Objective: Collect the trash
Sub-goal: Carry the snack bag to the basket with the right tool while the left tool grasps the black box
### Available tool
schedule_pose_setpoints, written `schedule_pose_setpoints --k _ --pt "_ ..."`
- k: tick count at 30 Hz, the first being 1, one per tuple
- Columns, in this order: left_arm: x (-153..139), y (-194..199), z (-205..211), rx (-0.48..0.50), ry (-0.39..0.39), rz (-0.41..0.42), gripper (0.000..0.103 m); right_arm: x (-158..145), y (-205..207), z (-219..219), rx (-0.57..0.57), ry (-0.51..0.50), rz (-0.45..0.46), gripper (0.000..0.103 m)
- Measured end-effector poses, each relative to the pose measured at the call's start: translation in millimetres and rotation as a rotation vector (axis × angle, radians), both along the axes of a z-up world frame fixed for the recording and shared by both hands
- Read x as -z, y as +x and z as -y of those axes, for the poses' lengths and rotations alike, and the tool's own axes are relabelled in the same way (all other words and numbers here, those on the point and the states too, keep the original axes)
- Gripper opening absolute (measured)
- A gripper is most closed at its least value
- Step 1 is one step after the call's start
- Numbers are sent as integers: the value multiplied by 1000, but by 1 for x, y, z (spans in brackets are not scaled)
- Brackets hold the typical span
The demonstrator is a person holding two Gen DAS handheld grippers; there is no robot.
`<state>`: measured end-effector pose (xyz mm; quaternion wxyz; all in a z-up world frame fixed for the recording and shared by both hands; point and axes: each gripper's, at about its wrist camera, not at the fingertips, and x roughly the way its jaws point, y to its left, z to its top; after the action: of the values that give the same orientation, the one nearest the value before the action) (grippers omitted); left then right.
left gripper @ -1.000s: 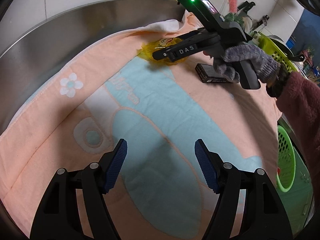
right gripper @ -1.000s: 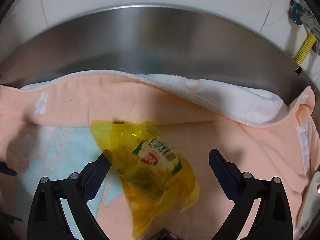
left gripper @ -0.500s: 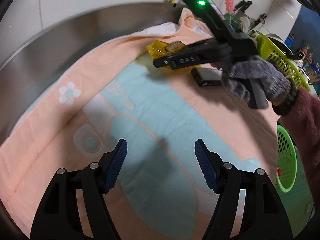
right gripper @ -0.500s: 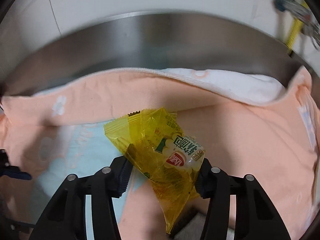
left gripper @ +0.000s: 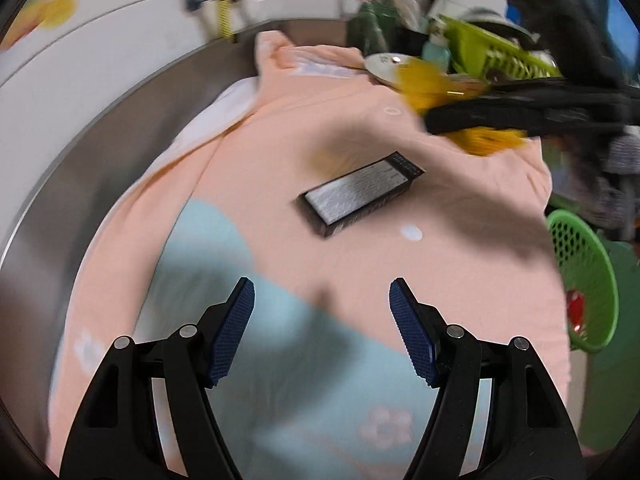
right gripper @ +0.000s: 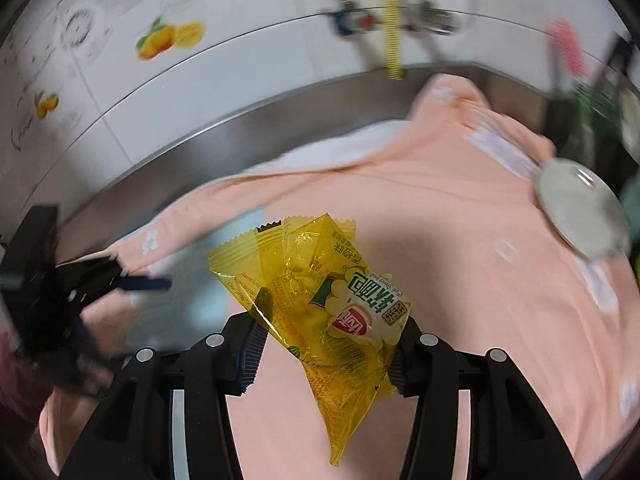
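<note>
Left wrist view: left claw (left gripper: 322,322) hangs w/ blue pads (left gripper: 232,332) set well apart, approx half open, nothing btwn them, over a peach and pale-blue towel (left gripper: 256,184) spread on the steel worktop (left gripper: 60,184). A dark flat box (left gripper: 362,192) w/ a grey printed face lies on the towel, far of the claw and slightly right, tilted. Far right, blurred: right claw (left gripper: 436,118) comes in from the right edge w/ the yellow snack wrapper (left gripper: 424,82) pinched in it, lifted clear of the towel; a gloved hand (left gripper: 624,152) sits behind it. A green mesh basket (left gripper: 588,272) is at the right edge, below worktop level, w/ sth red inside; a lime-green crate (left gripper: 500,54) and cluttered items sit far right, too blurred to name. White tiled wall (left gripper: 100,48) behind. Right wrist view: right claw (right gripper: 326,344) narrowed onto the wrapper (right gripper: 320,292), both pads pressing its lower half; the bag is crinkled, see-through yellow w/ a red logo, top corner pointing far-left, tail hanging near. It's held above the towel (right gripper: 460,240), not touching. Left claw (right gripper: 132,282) shows blurred at left edge. A round silver lid (right gripper: 580,216) rests on the towel's far right. Wall tiles (right gripper: 240,60) carry fruit decals.
</note>
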<state>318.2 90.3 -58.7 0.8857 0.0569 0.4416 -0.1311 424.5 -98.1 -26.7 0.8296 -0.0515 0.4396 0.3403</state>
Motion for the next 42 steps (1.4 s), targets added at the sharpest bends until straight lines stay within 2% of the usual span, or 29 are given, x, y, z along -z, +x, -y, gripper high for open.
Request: schedule_pose_setpoints --k 6,11,24,27,29,38,42 --pt "15 45 28 110 67 -27 70 2 -41 76 90 9 -2 49" --pt "25 72 47 186 139 -25 70 12 -79 121 155 -1 -12 49" --pt "45 110 71 300 211 -87 69 43 -144 188 310 20 -78 49" --pt "44 114 71 296 174 -99 63 50 -154 201 345 34 -97 49" --pt "44 112 72 289 175 -92 61 54 -161 209 373 34 -105 49" --pt "41 96 72 79 130 -112 49 53 -190 261 544 77 -122 49" --pt "38 76 76 47 106 -115 45 57 -202 279 599 89 -144 49"
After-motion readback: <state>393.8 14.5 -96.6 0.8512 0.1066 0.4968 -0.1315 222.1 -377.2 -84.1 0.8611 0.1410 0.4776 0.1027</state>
